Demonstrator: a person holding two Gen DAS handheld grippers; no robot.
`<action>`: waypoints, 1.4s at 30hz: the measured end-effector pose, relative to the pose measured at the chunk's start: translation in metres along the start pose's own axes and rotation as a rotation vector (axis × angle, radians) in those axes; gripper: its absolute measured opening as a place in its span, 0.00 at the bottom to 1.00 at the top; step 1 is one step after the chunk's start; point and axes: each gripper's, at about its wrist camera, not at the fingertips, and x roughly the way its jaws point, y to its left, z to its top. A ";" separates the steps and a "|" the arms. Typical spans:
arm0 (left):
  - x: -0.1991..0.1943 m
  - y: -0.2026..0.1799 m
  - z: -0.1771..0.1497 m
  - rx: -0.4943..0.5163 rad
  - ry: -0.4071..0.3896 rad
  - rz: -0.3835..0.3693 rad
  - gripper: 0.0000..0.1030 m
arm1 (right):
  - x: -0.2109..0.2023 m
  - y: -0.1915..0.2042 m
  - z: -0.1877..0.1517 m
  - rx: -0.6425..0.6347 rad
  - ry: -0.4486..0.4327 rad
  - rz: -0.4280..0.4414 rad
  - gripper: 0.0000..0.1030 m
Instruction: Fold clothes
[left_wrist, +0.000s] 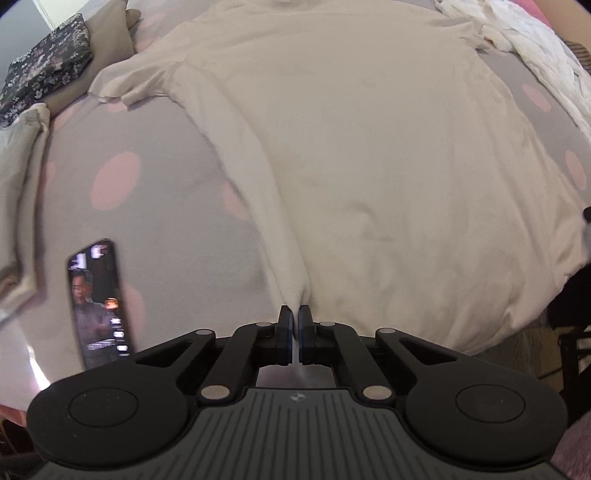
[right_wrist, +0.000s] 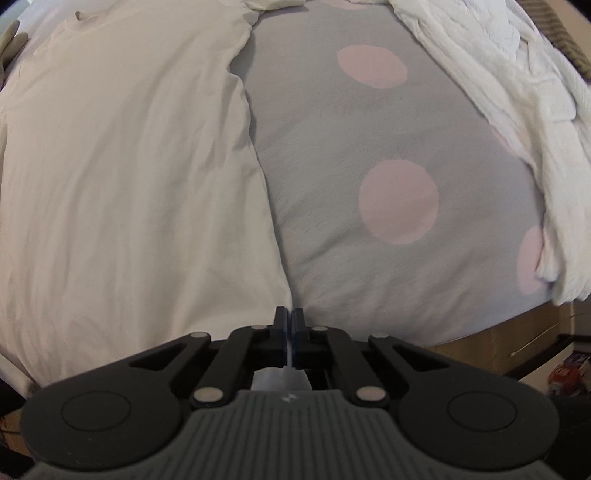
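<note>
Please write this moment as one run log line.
stage: grasping hem | left gripper: fingers shut on cream T-shirt | right gripper: fingers shut on cream T-shirt | phone: beside shirt

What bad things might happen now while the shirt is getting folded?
1. Each tool pinches only a thin bit of the cream shirt: the left tool at one bottom corner, the right tool at the other. The cloth might slip out.
2. The phone lies on the bed close to the shirt, so it might get bumped.

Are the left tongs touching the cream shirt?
Touching. In the left wrist view the left tongs are shut on the cream shirt, whose hem is pinched into a fold between the pads.
</note>
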 end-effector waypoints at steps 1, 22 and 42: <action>-0.002 0.004 -0.003 0.011 0.020 0.012 0.01 | -0.005 -0.001 0.003 -0.022 0.001 -0.020 0.02; 0.018 0.022 0.027 0.026 0.187 -0.079 0.14 | 0.000 -0.017 0.028 -0.168 0.134 -0.120 0.22; 0.008 0.066 0.107 0.043 -0.100 -0.157 0.18 | 0.017 -0.040 0.066 -0.052 0.104 -0.055 0.25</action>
